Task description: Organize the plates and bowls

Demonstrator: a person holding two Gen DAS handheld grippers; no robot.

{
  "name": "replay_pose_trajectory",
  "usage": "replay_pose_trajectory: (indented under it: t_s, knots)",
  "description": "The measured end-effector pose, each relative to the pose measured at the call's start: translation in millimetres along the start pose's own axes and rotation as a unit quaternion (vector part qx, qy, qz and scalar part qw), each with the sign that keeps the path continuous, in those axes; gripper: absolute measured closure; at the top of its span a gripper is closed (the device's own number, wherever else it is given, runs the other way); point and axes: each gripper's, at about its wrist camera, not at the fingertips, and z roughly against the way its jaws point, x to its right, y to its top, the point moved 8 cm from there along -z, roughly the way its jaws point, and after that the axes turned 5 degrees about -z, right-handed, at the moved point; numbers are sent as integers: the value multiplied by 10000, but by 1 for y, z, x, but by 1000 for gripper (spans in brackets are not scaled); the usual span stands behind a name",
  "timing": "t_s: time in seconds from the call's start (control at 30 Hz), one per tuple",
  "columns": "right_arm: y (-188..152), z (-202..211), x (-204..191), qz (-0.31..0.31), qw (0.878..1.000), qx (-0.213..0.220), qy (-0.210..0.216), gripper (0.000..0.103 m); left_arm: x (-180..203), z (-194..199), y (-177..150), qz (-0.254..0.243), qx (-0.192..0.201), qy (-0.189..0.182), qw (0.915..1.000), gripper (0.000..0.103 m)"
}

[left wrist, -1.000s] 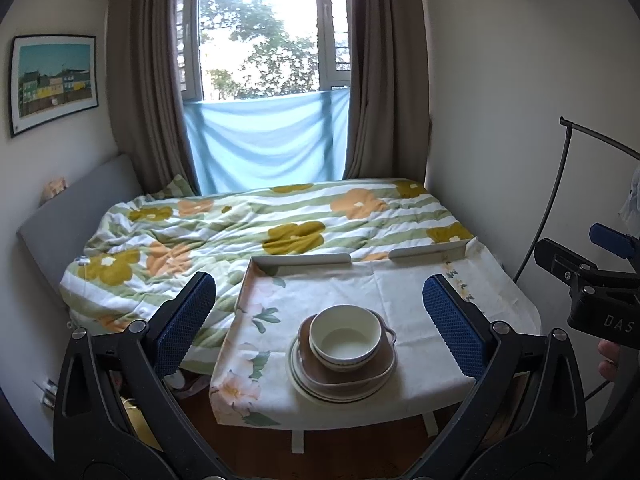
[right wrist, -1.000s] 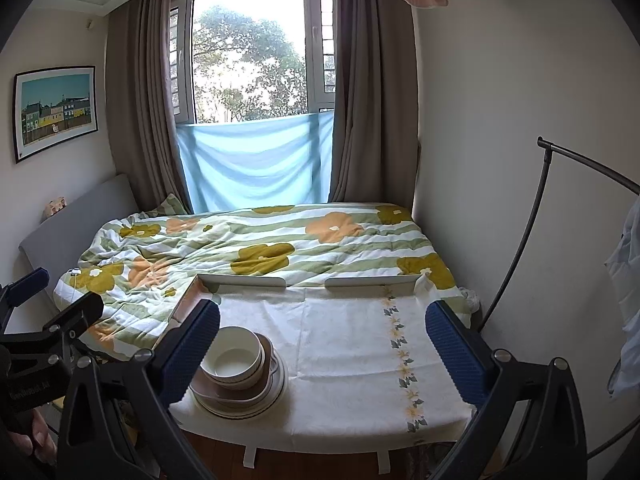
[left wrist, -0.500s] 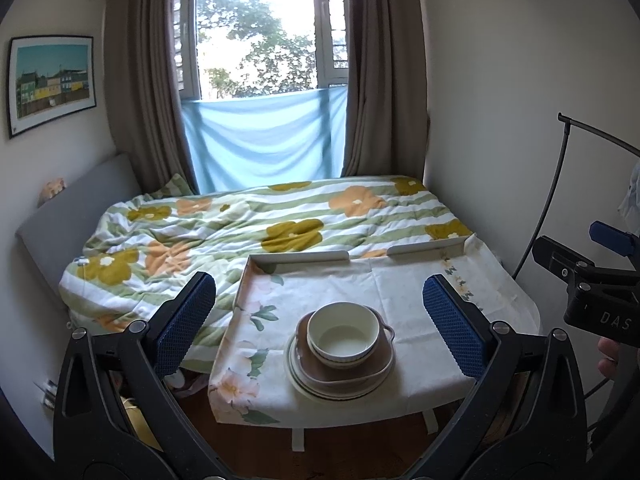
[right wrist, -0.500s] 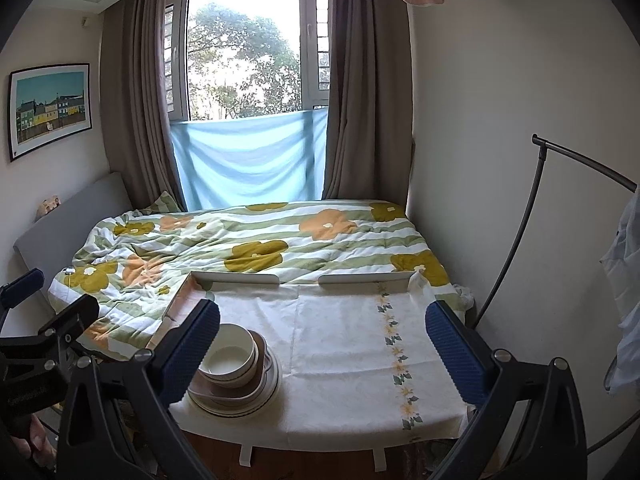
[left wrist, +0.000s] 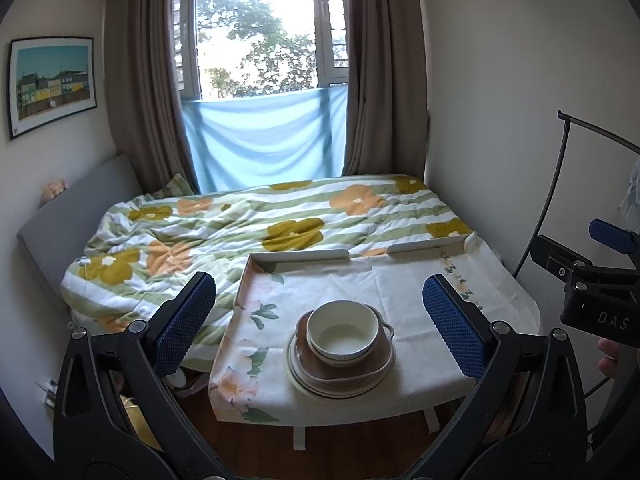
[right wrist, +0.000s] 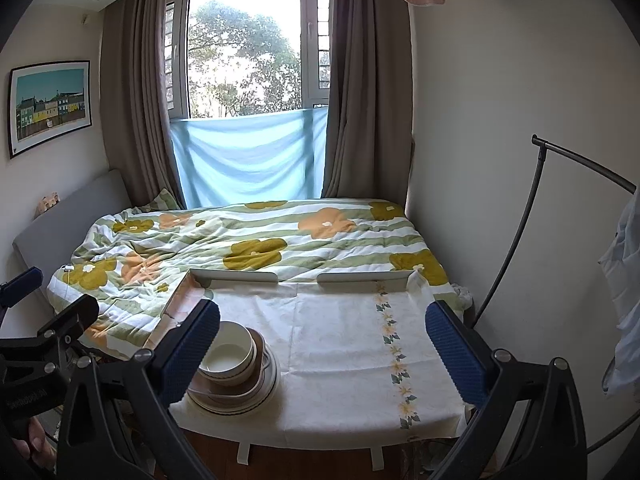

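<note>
Judging from the layout, the task looks either finished or not begun: a white bowl (left wrist: pixel 343 332) is seen nested on a brown dish (left wrist: pixel 344 364) atop stacked plates (left wrist: pixel 336 386) near the bench's (left wrist: pixel 400 280) front-left edge. The left hand-held gripper (left wrist: pixel 320 316) and right hand-held gripper (right wrist: pixel 322 350) are held spread wide, nothing grasped.

A: Where's the bowl (left wrist: pixel 343 332)?
B: On top of the plates (left wrist: pixel 340 376), stacked at the near edge of the table (left wrist: pixel 400 280), toward its left side.
A: And behind the table?
B: The bed (left wrist: pixel 240 224), running back to the window (left wrist: pixel 260 40). A picture (left wrist: pixel 52 84) hangs on the left wall.
</note>
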Motion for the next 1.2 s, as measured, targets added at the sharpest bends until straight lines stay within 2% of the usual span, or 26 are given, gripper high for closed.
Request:
replay_pose_trajectory:
  t_s: [0.2, 0.77, 1.2]
  knots:
    - [-1, 1, 1, -4, 10000, -11, -13, 1, 0, 0, 0, 67, -10, -84, 9999, 0]
    - [-4, 1, 3, -27, 10000, -27, -22, 1, -3, 0, -3, -29, -14, -3, 10000, 0]
    - [-2, -7, -5, -17, 9999, -75, 67, 1, -27, -8, 0, 222, 31, 140, 9997, 0]
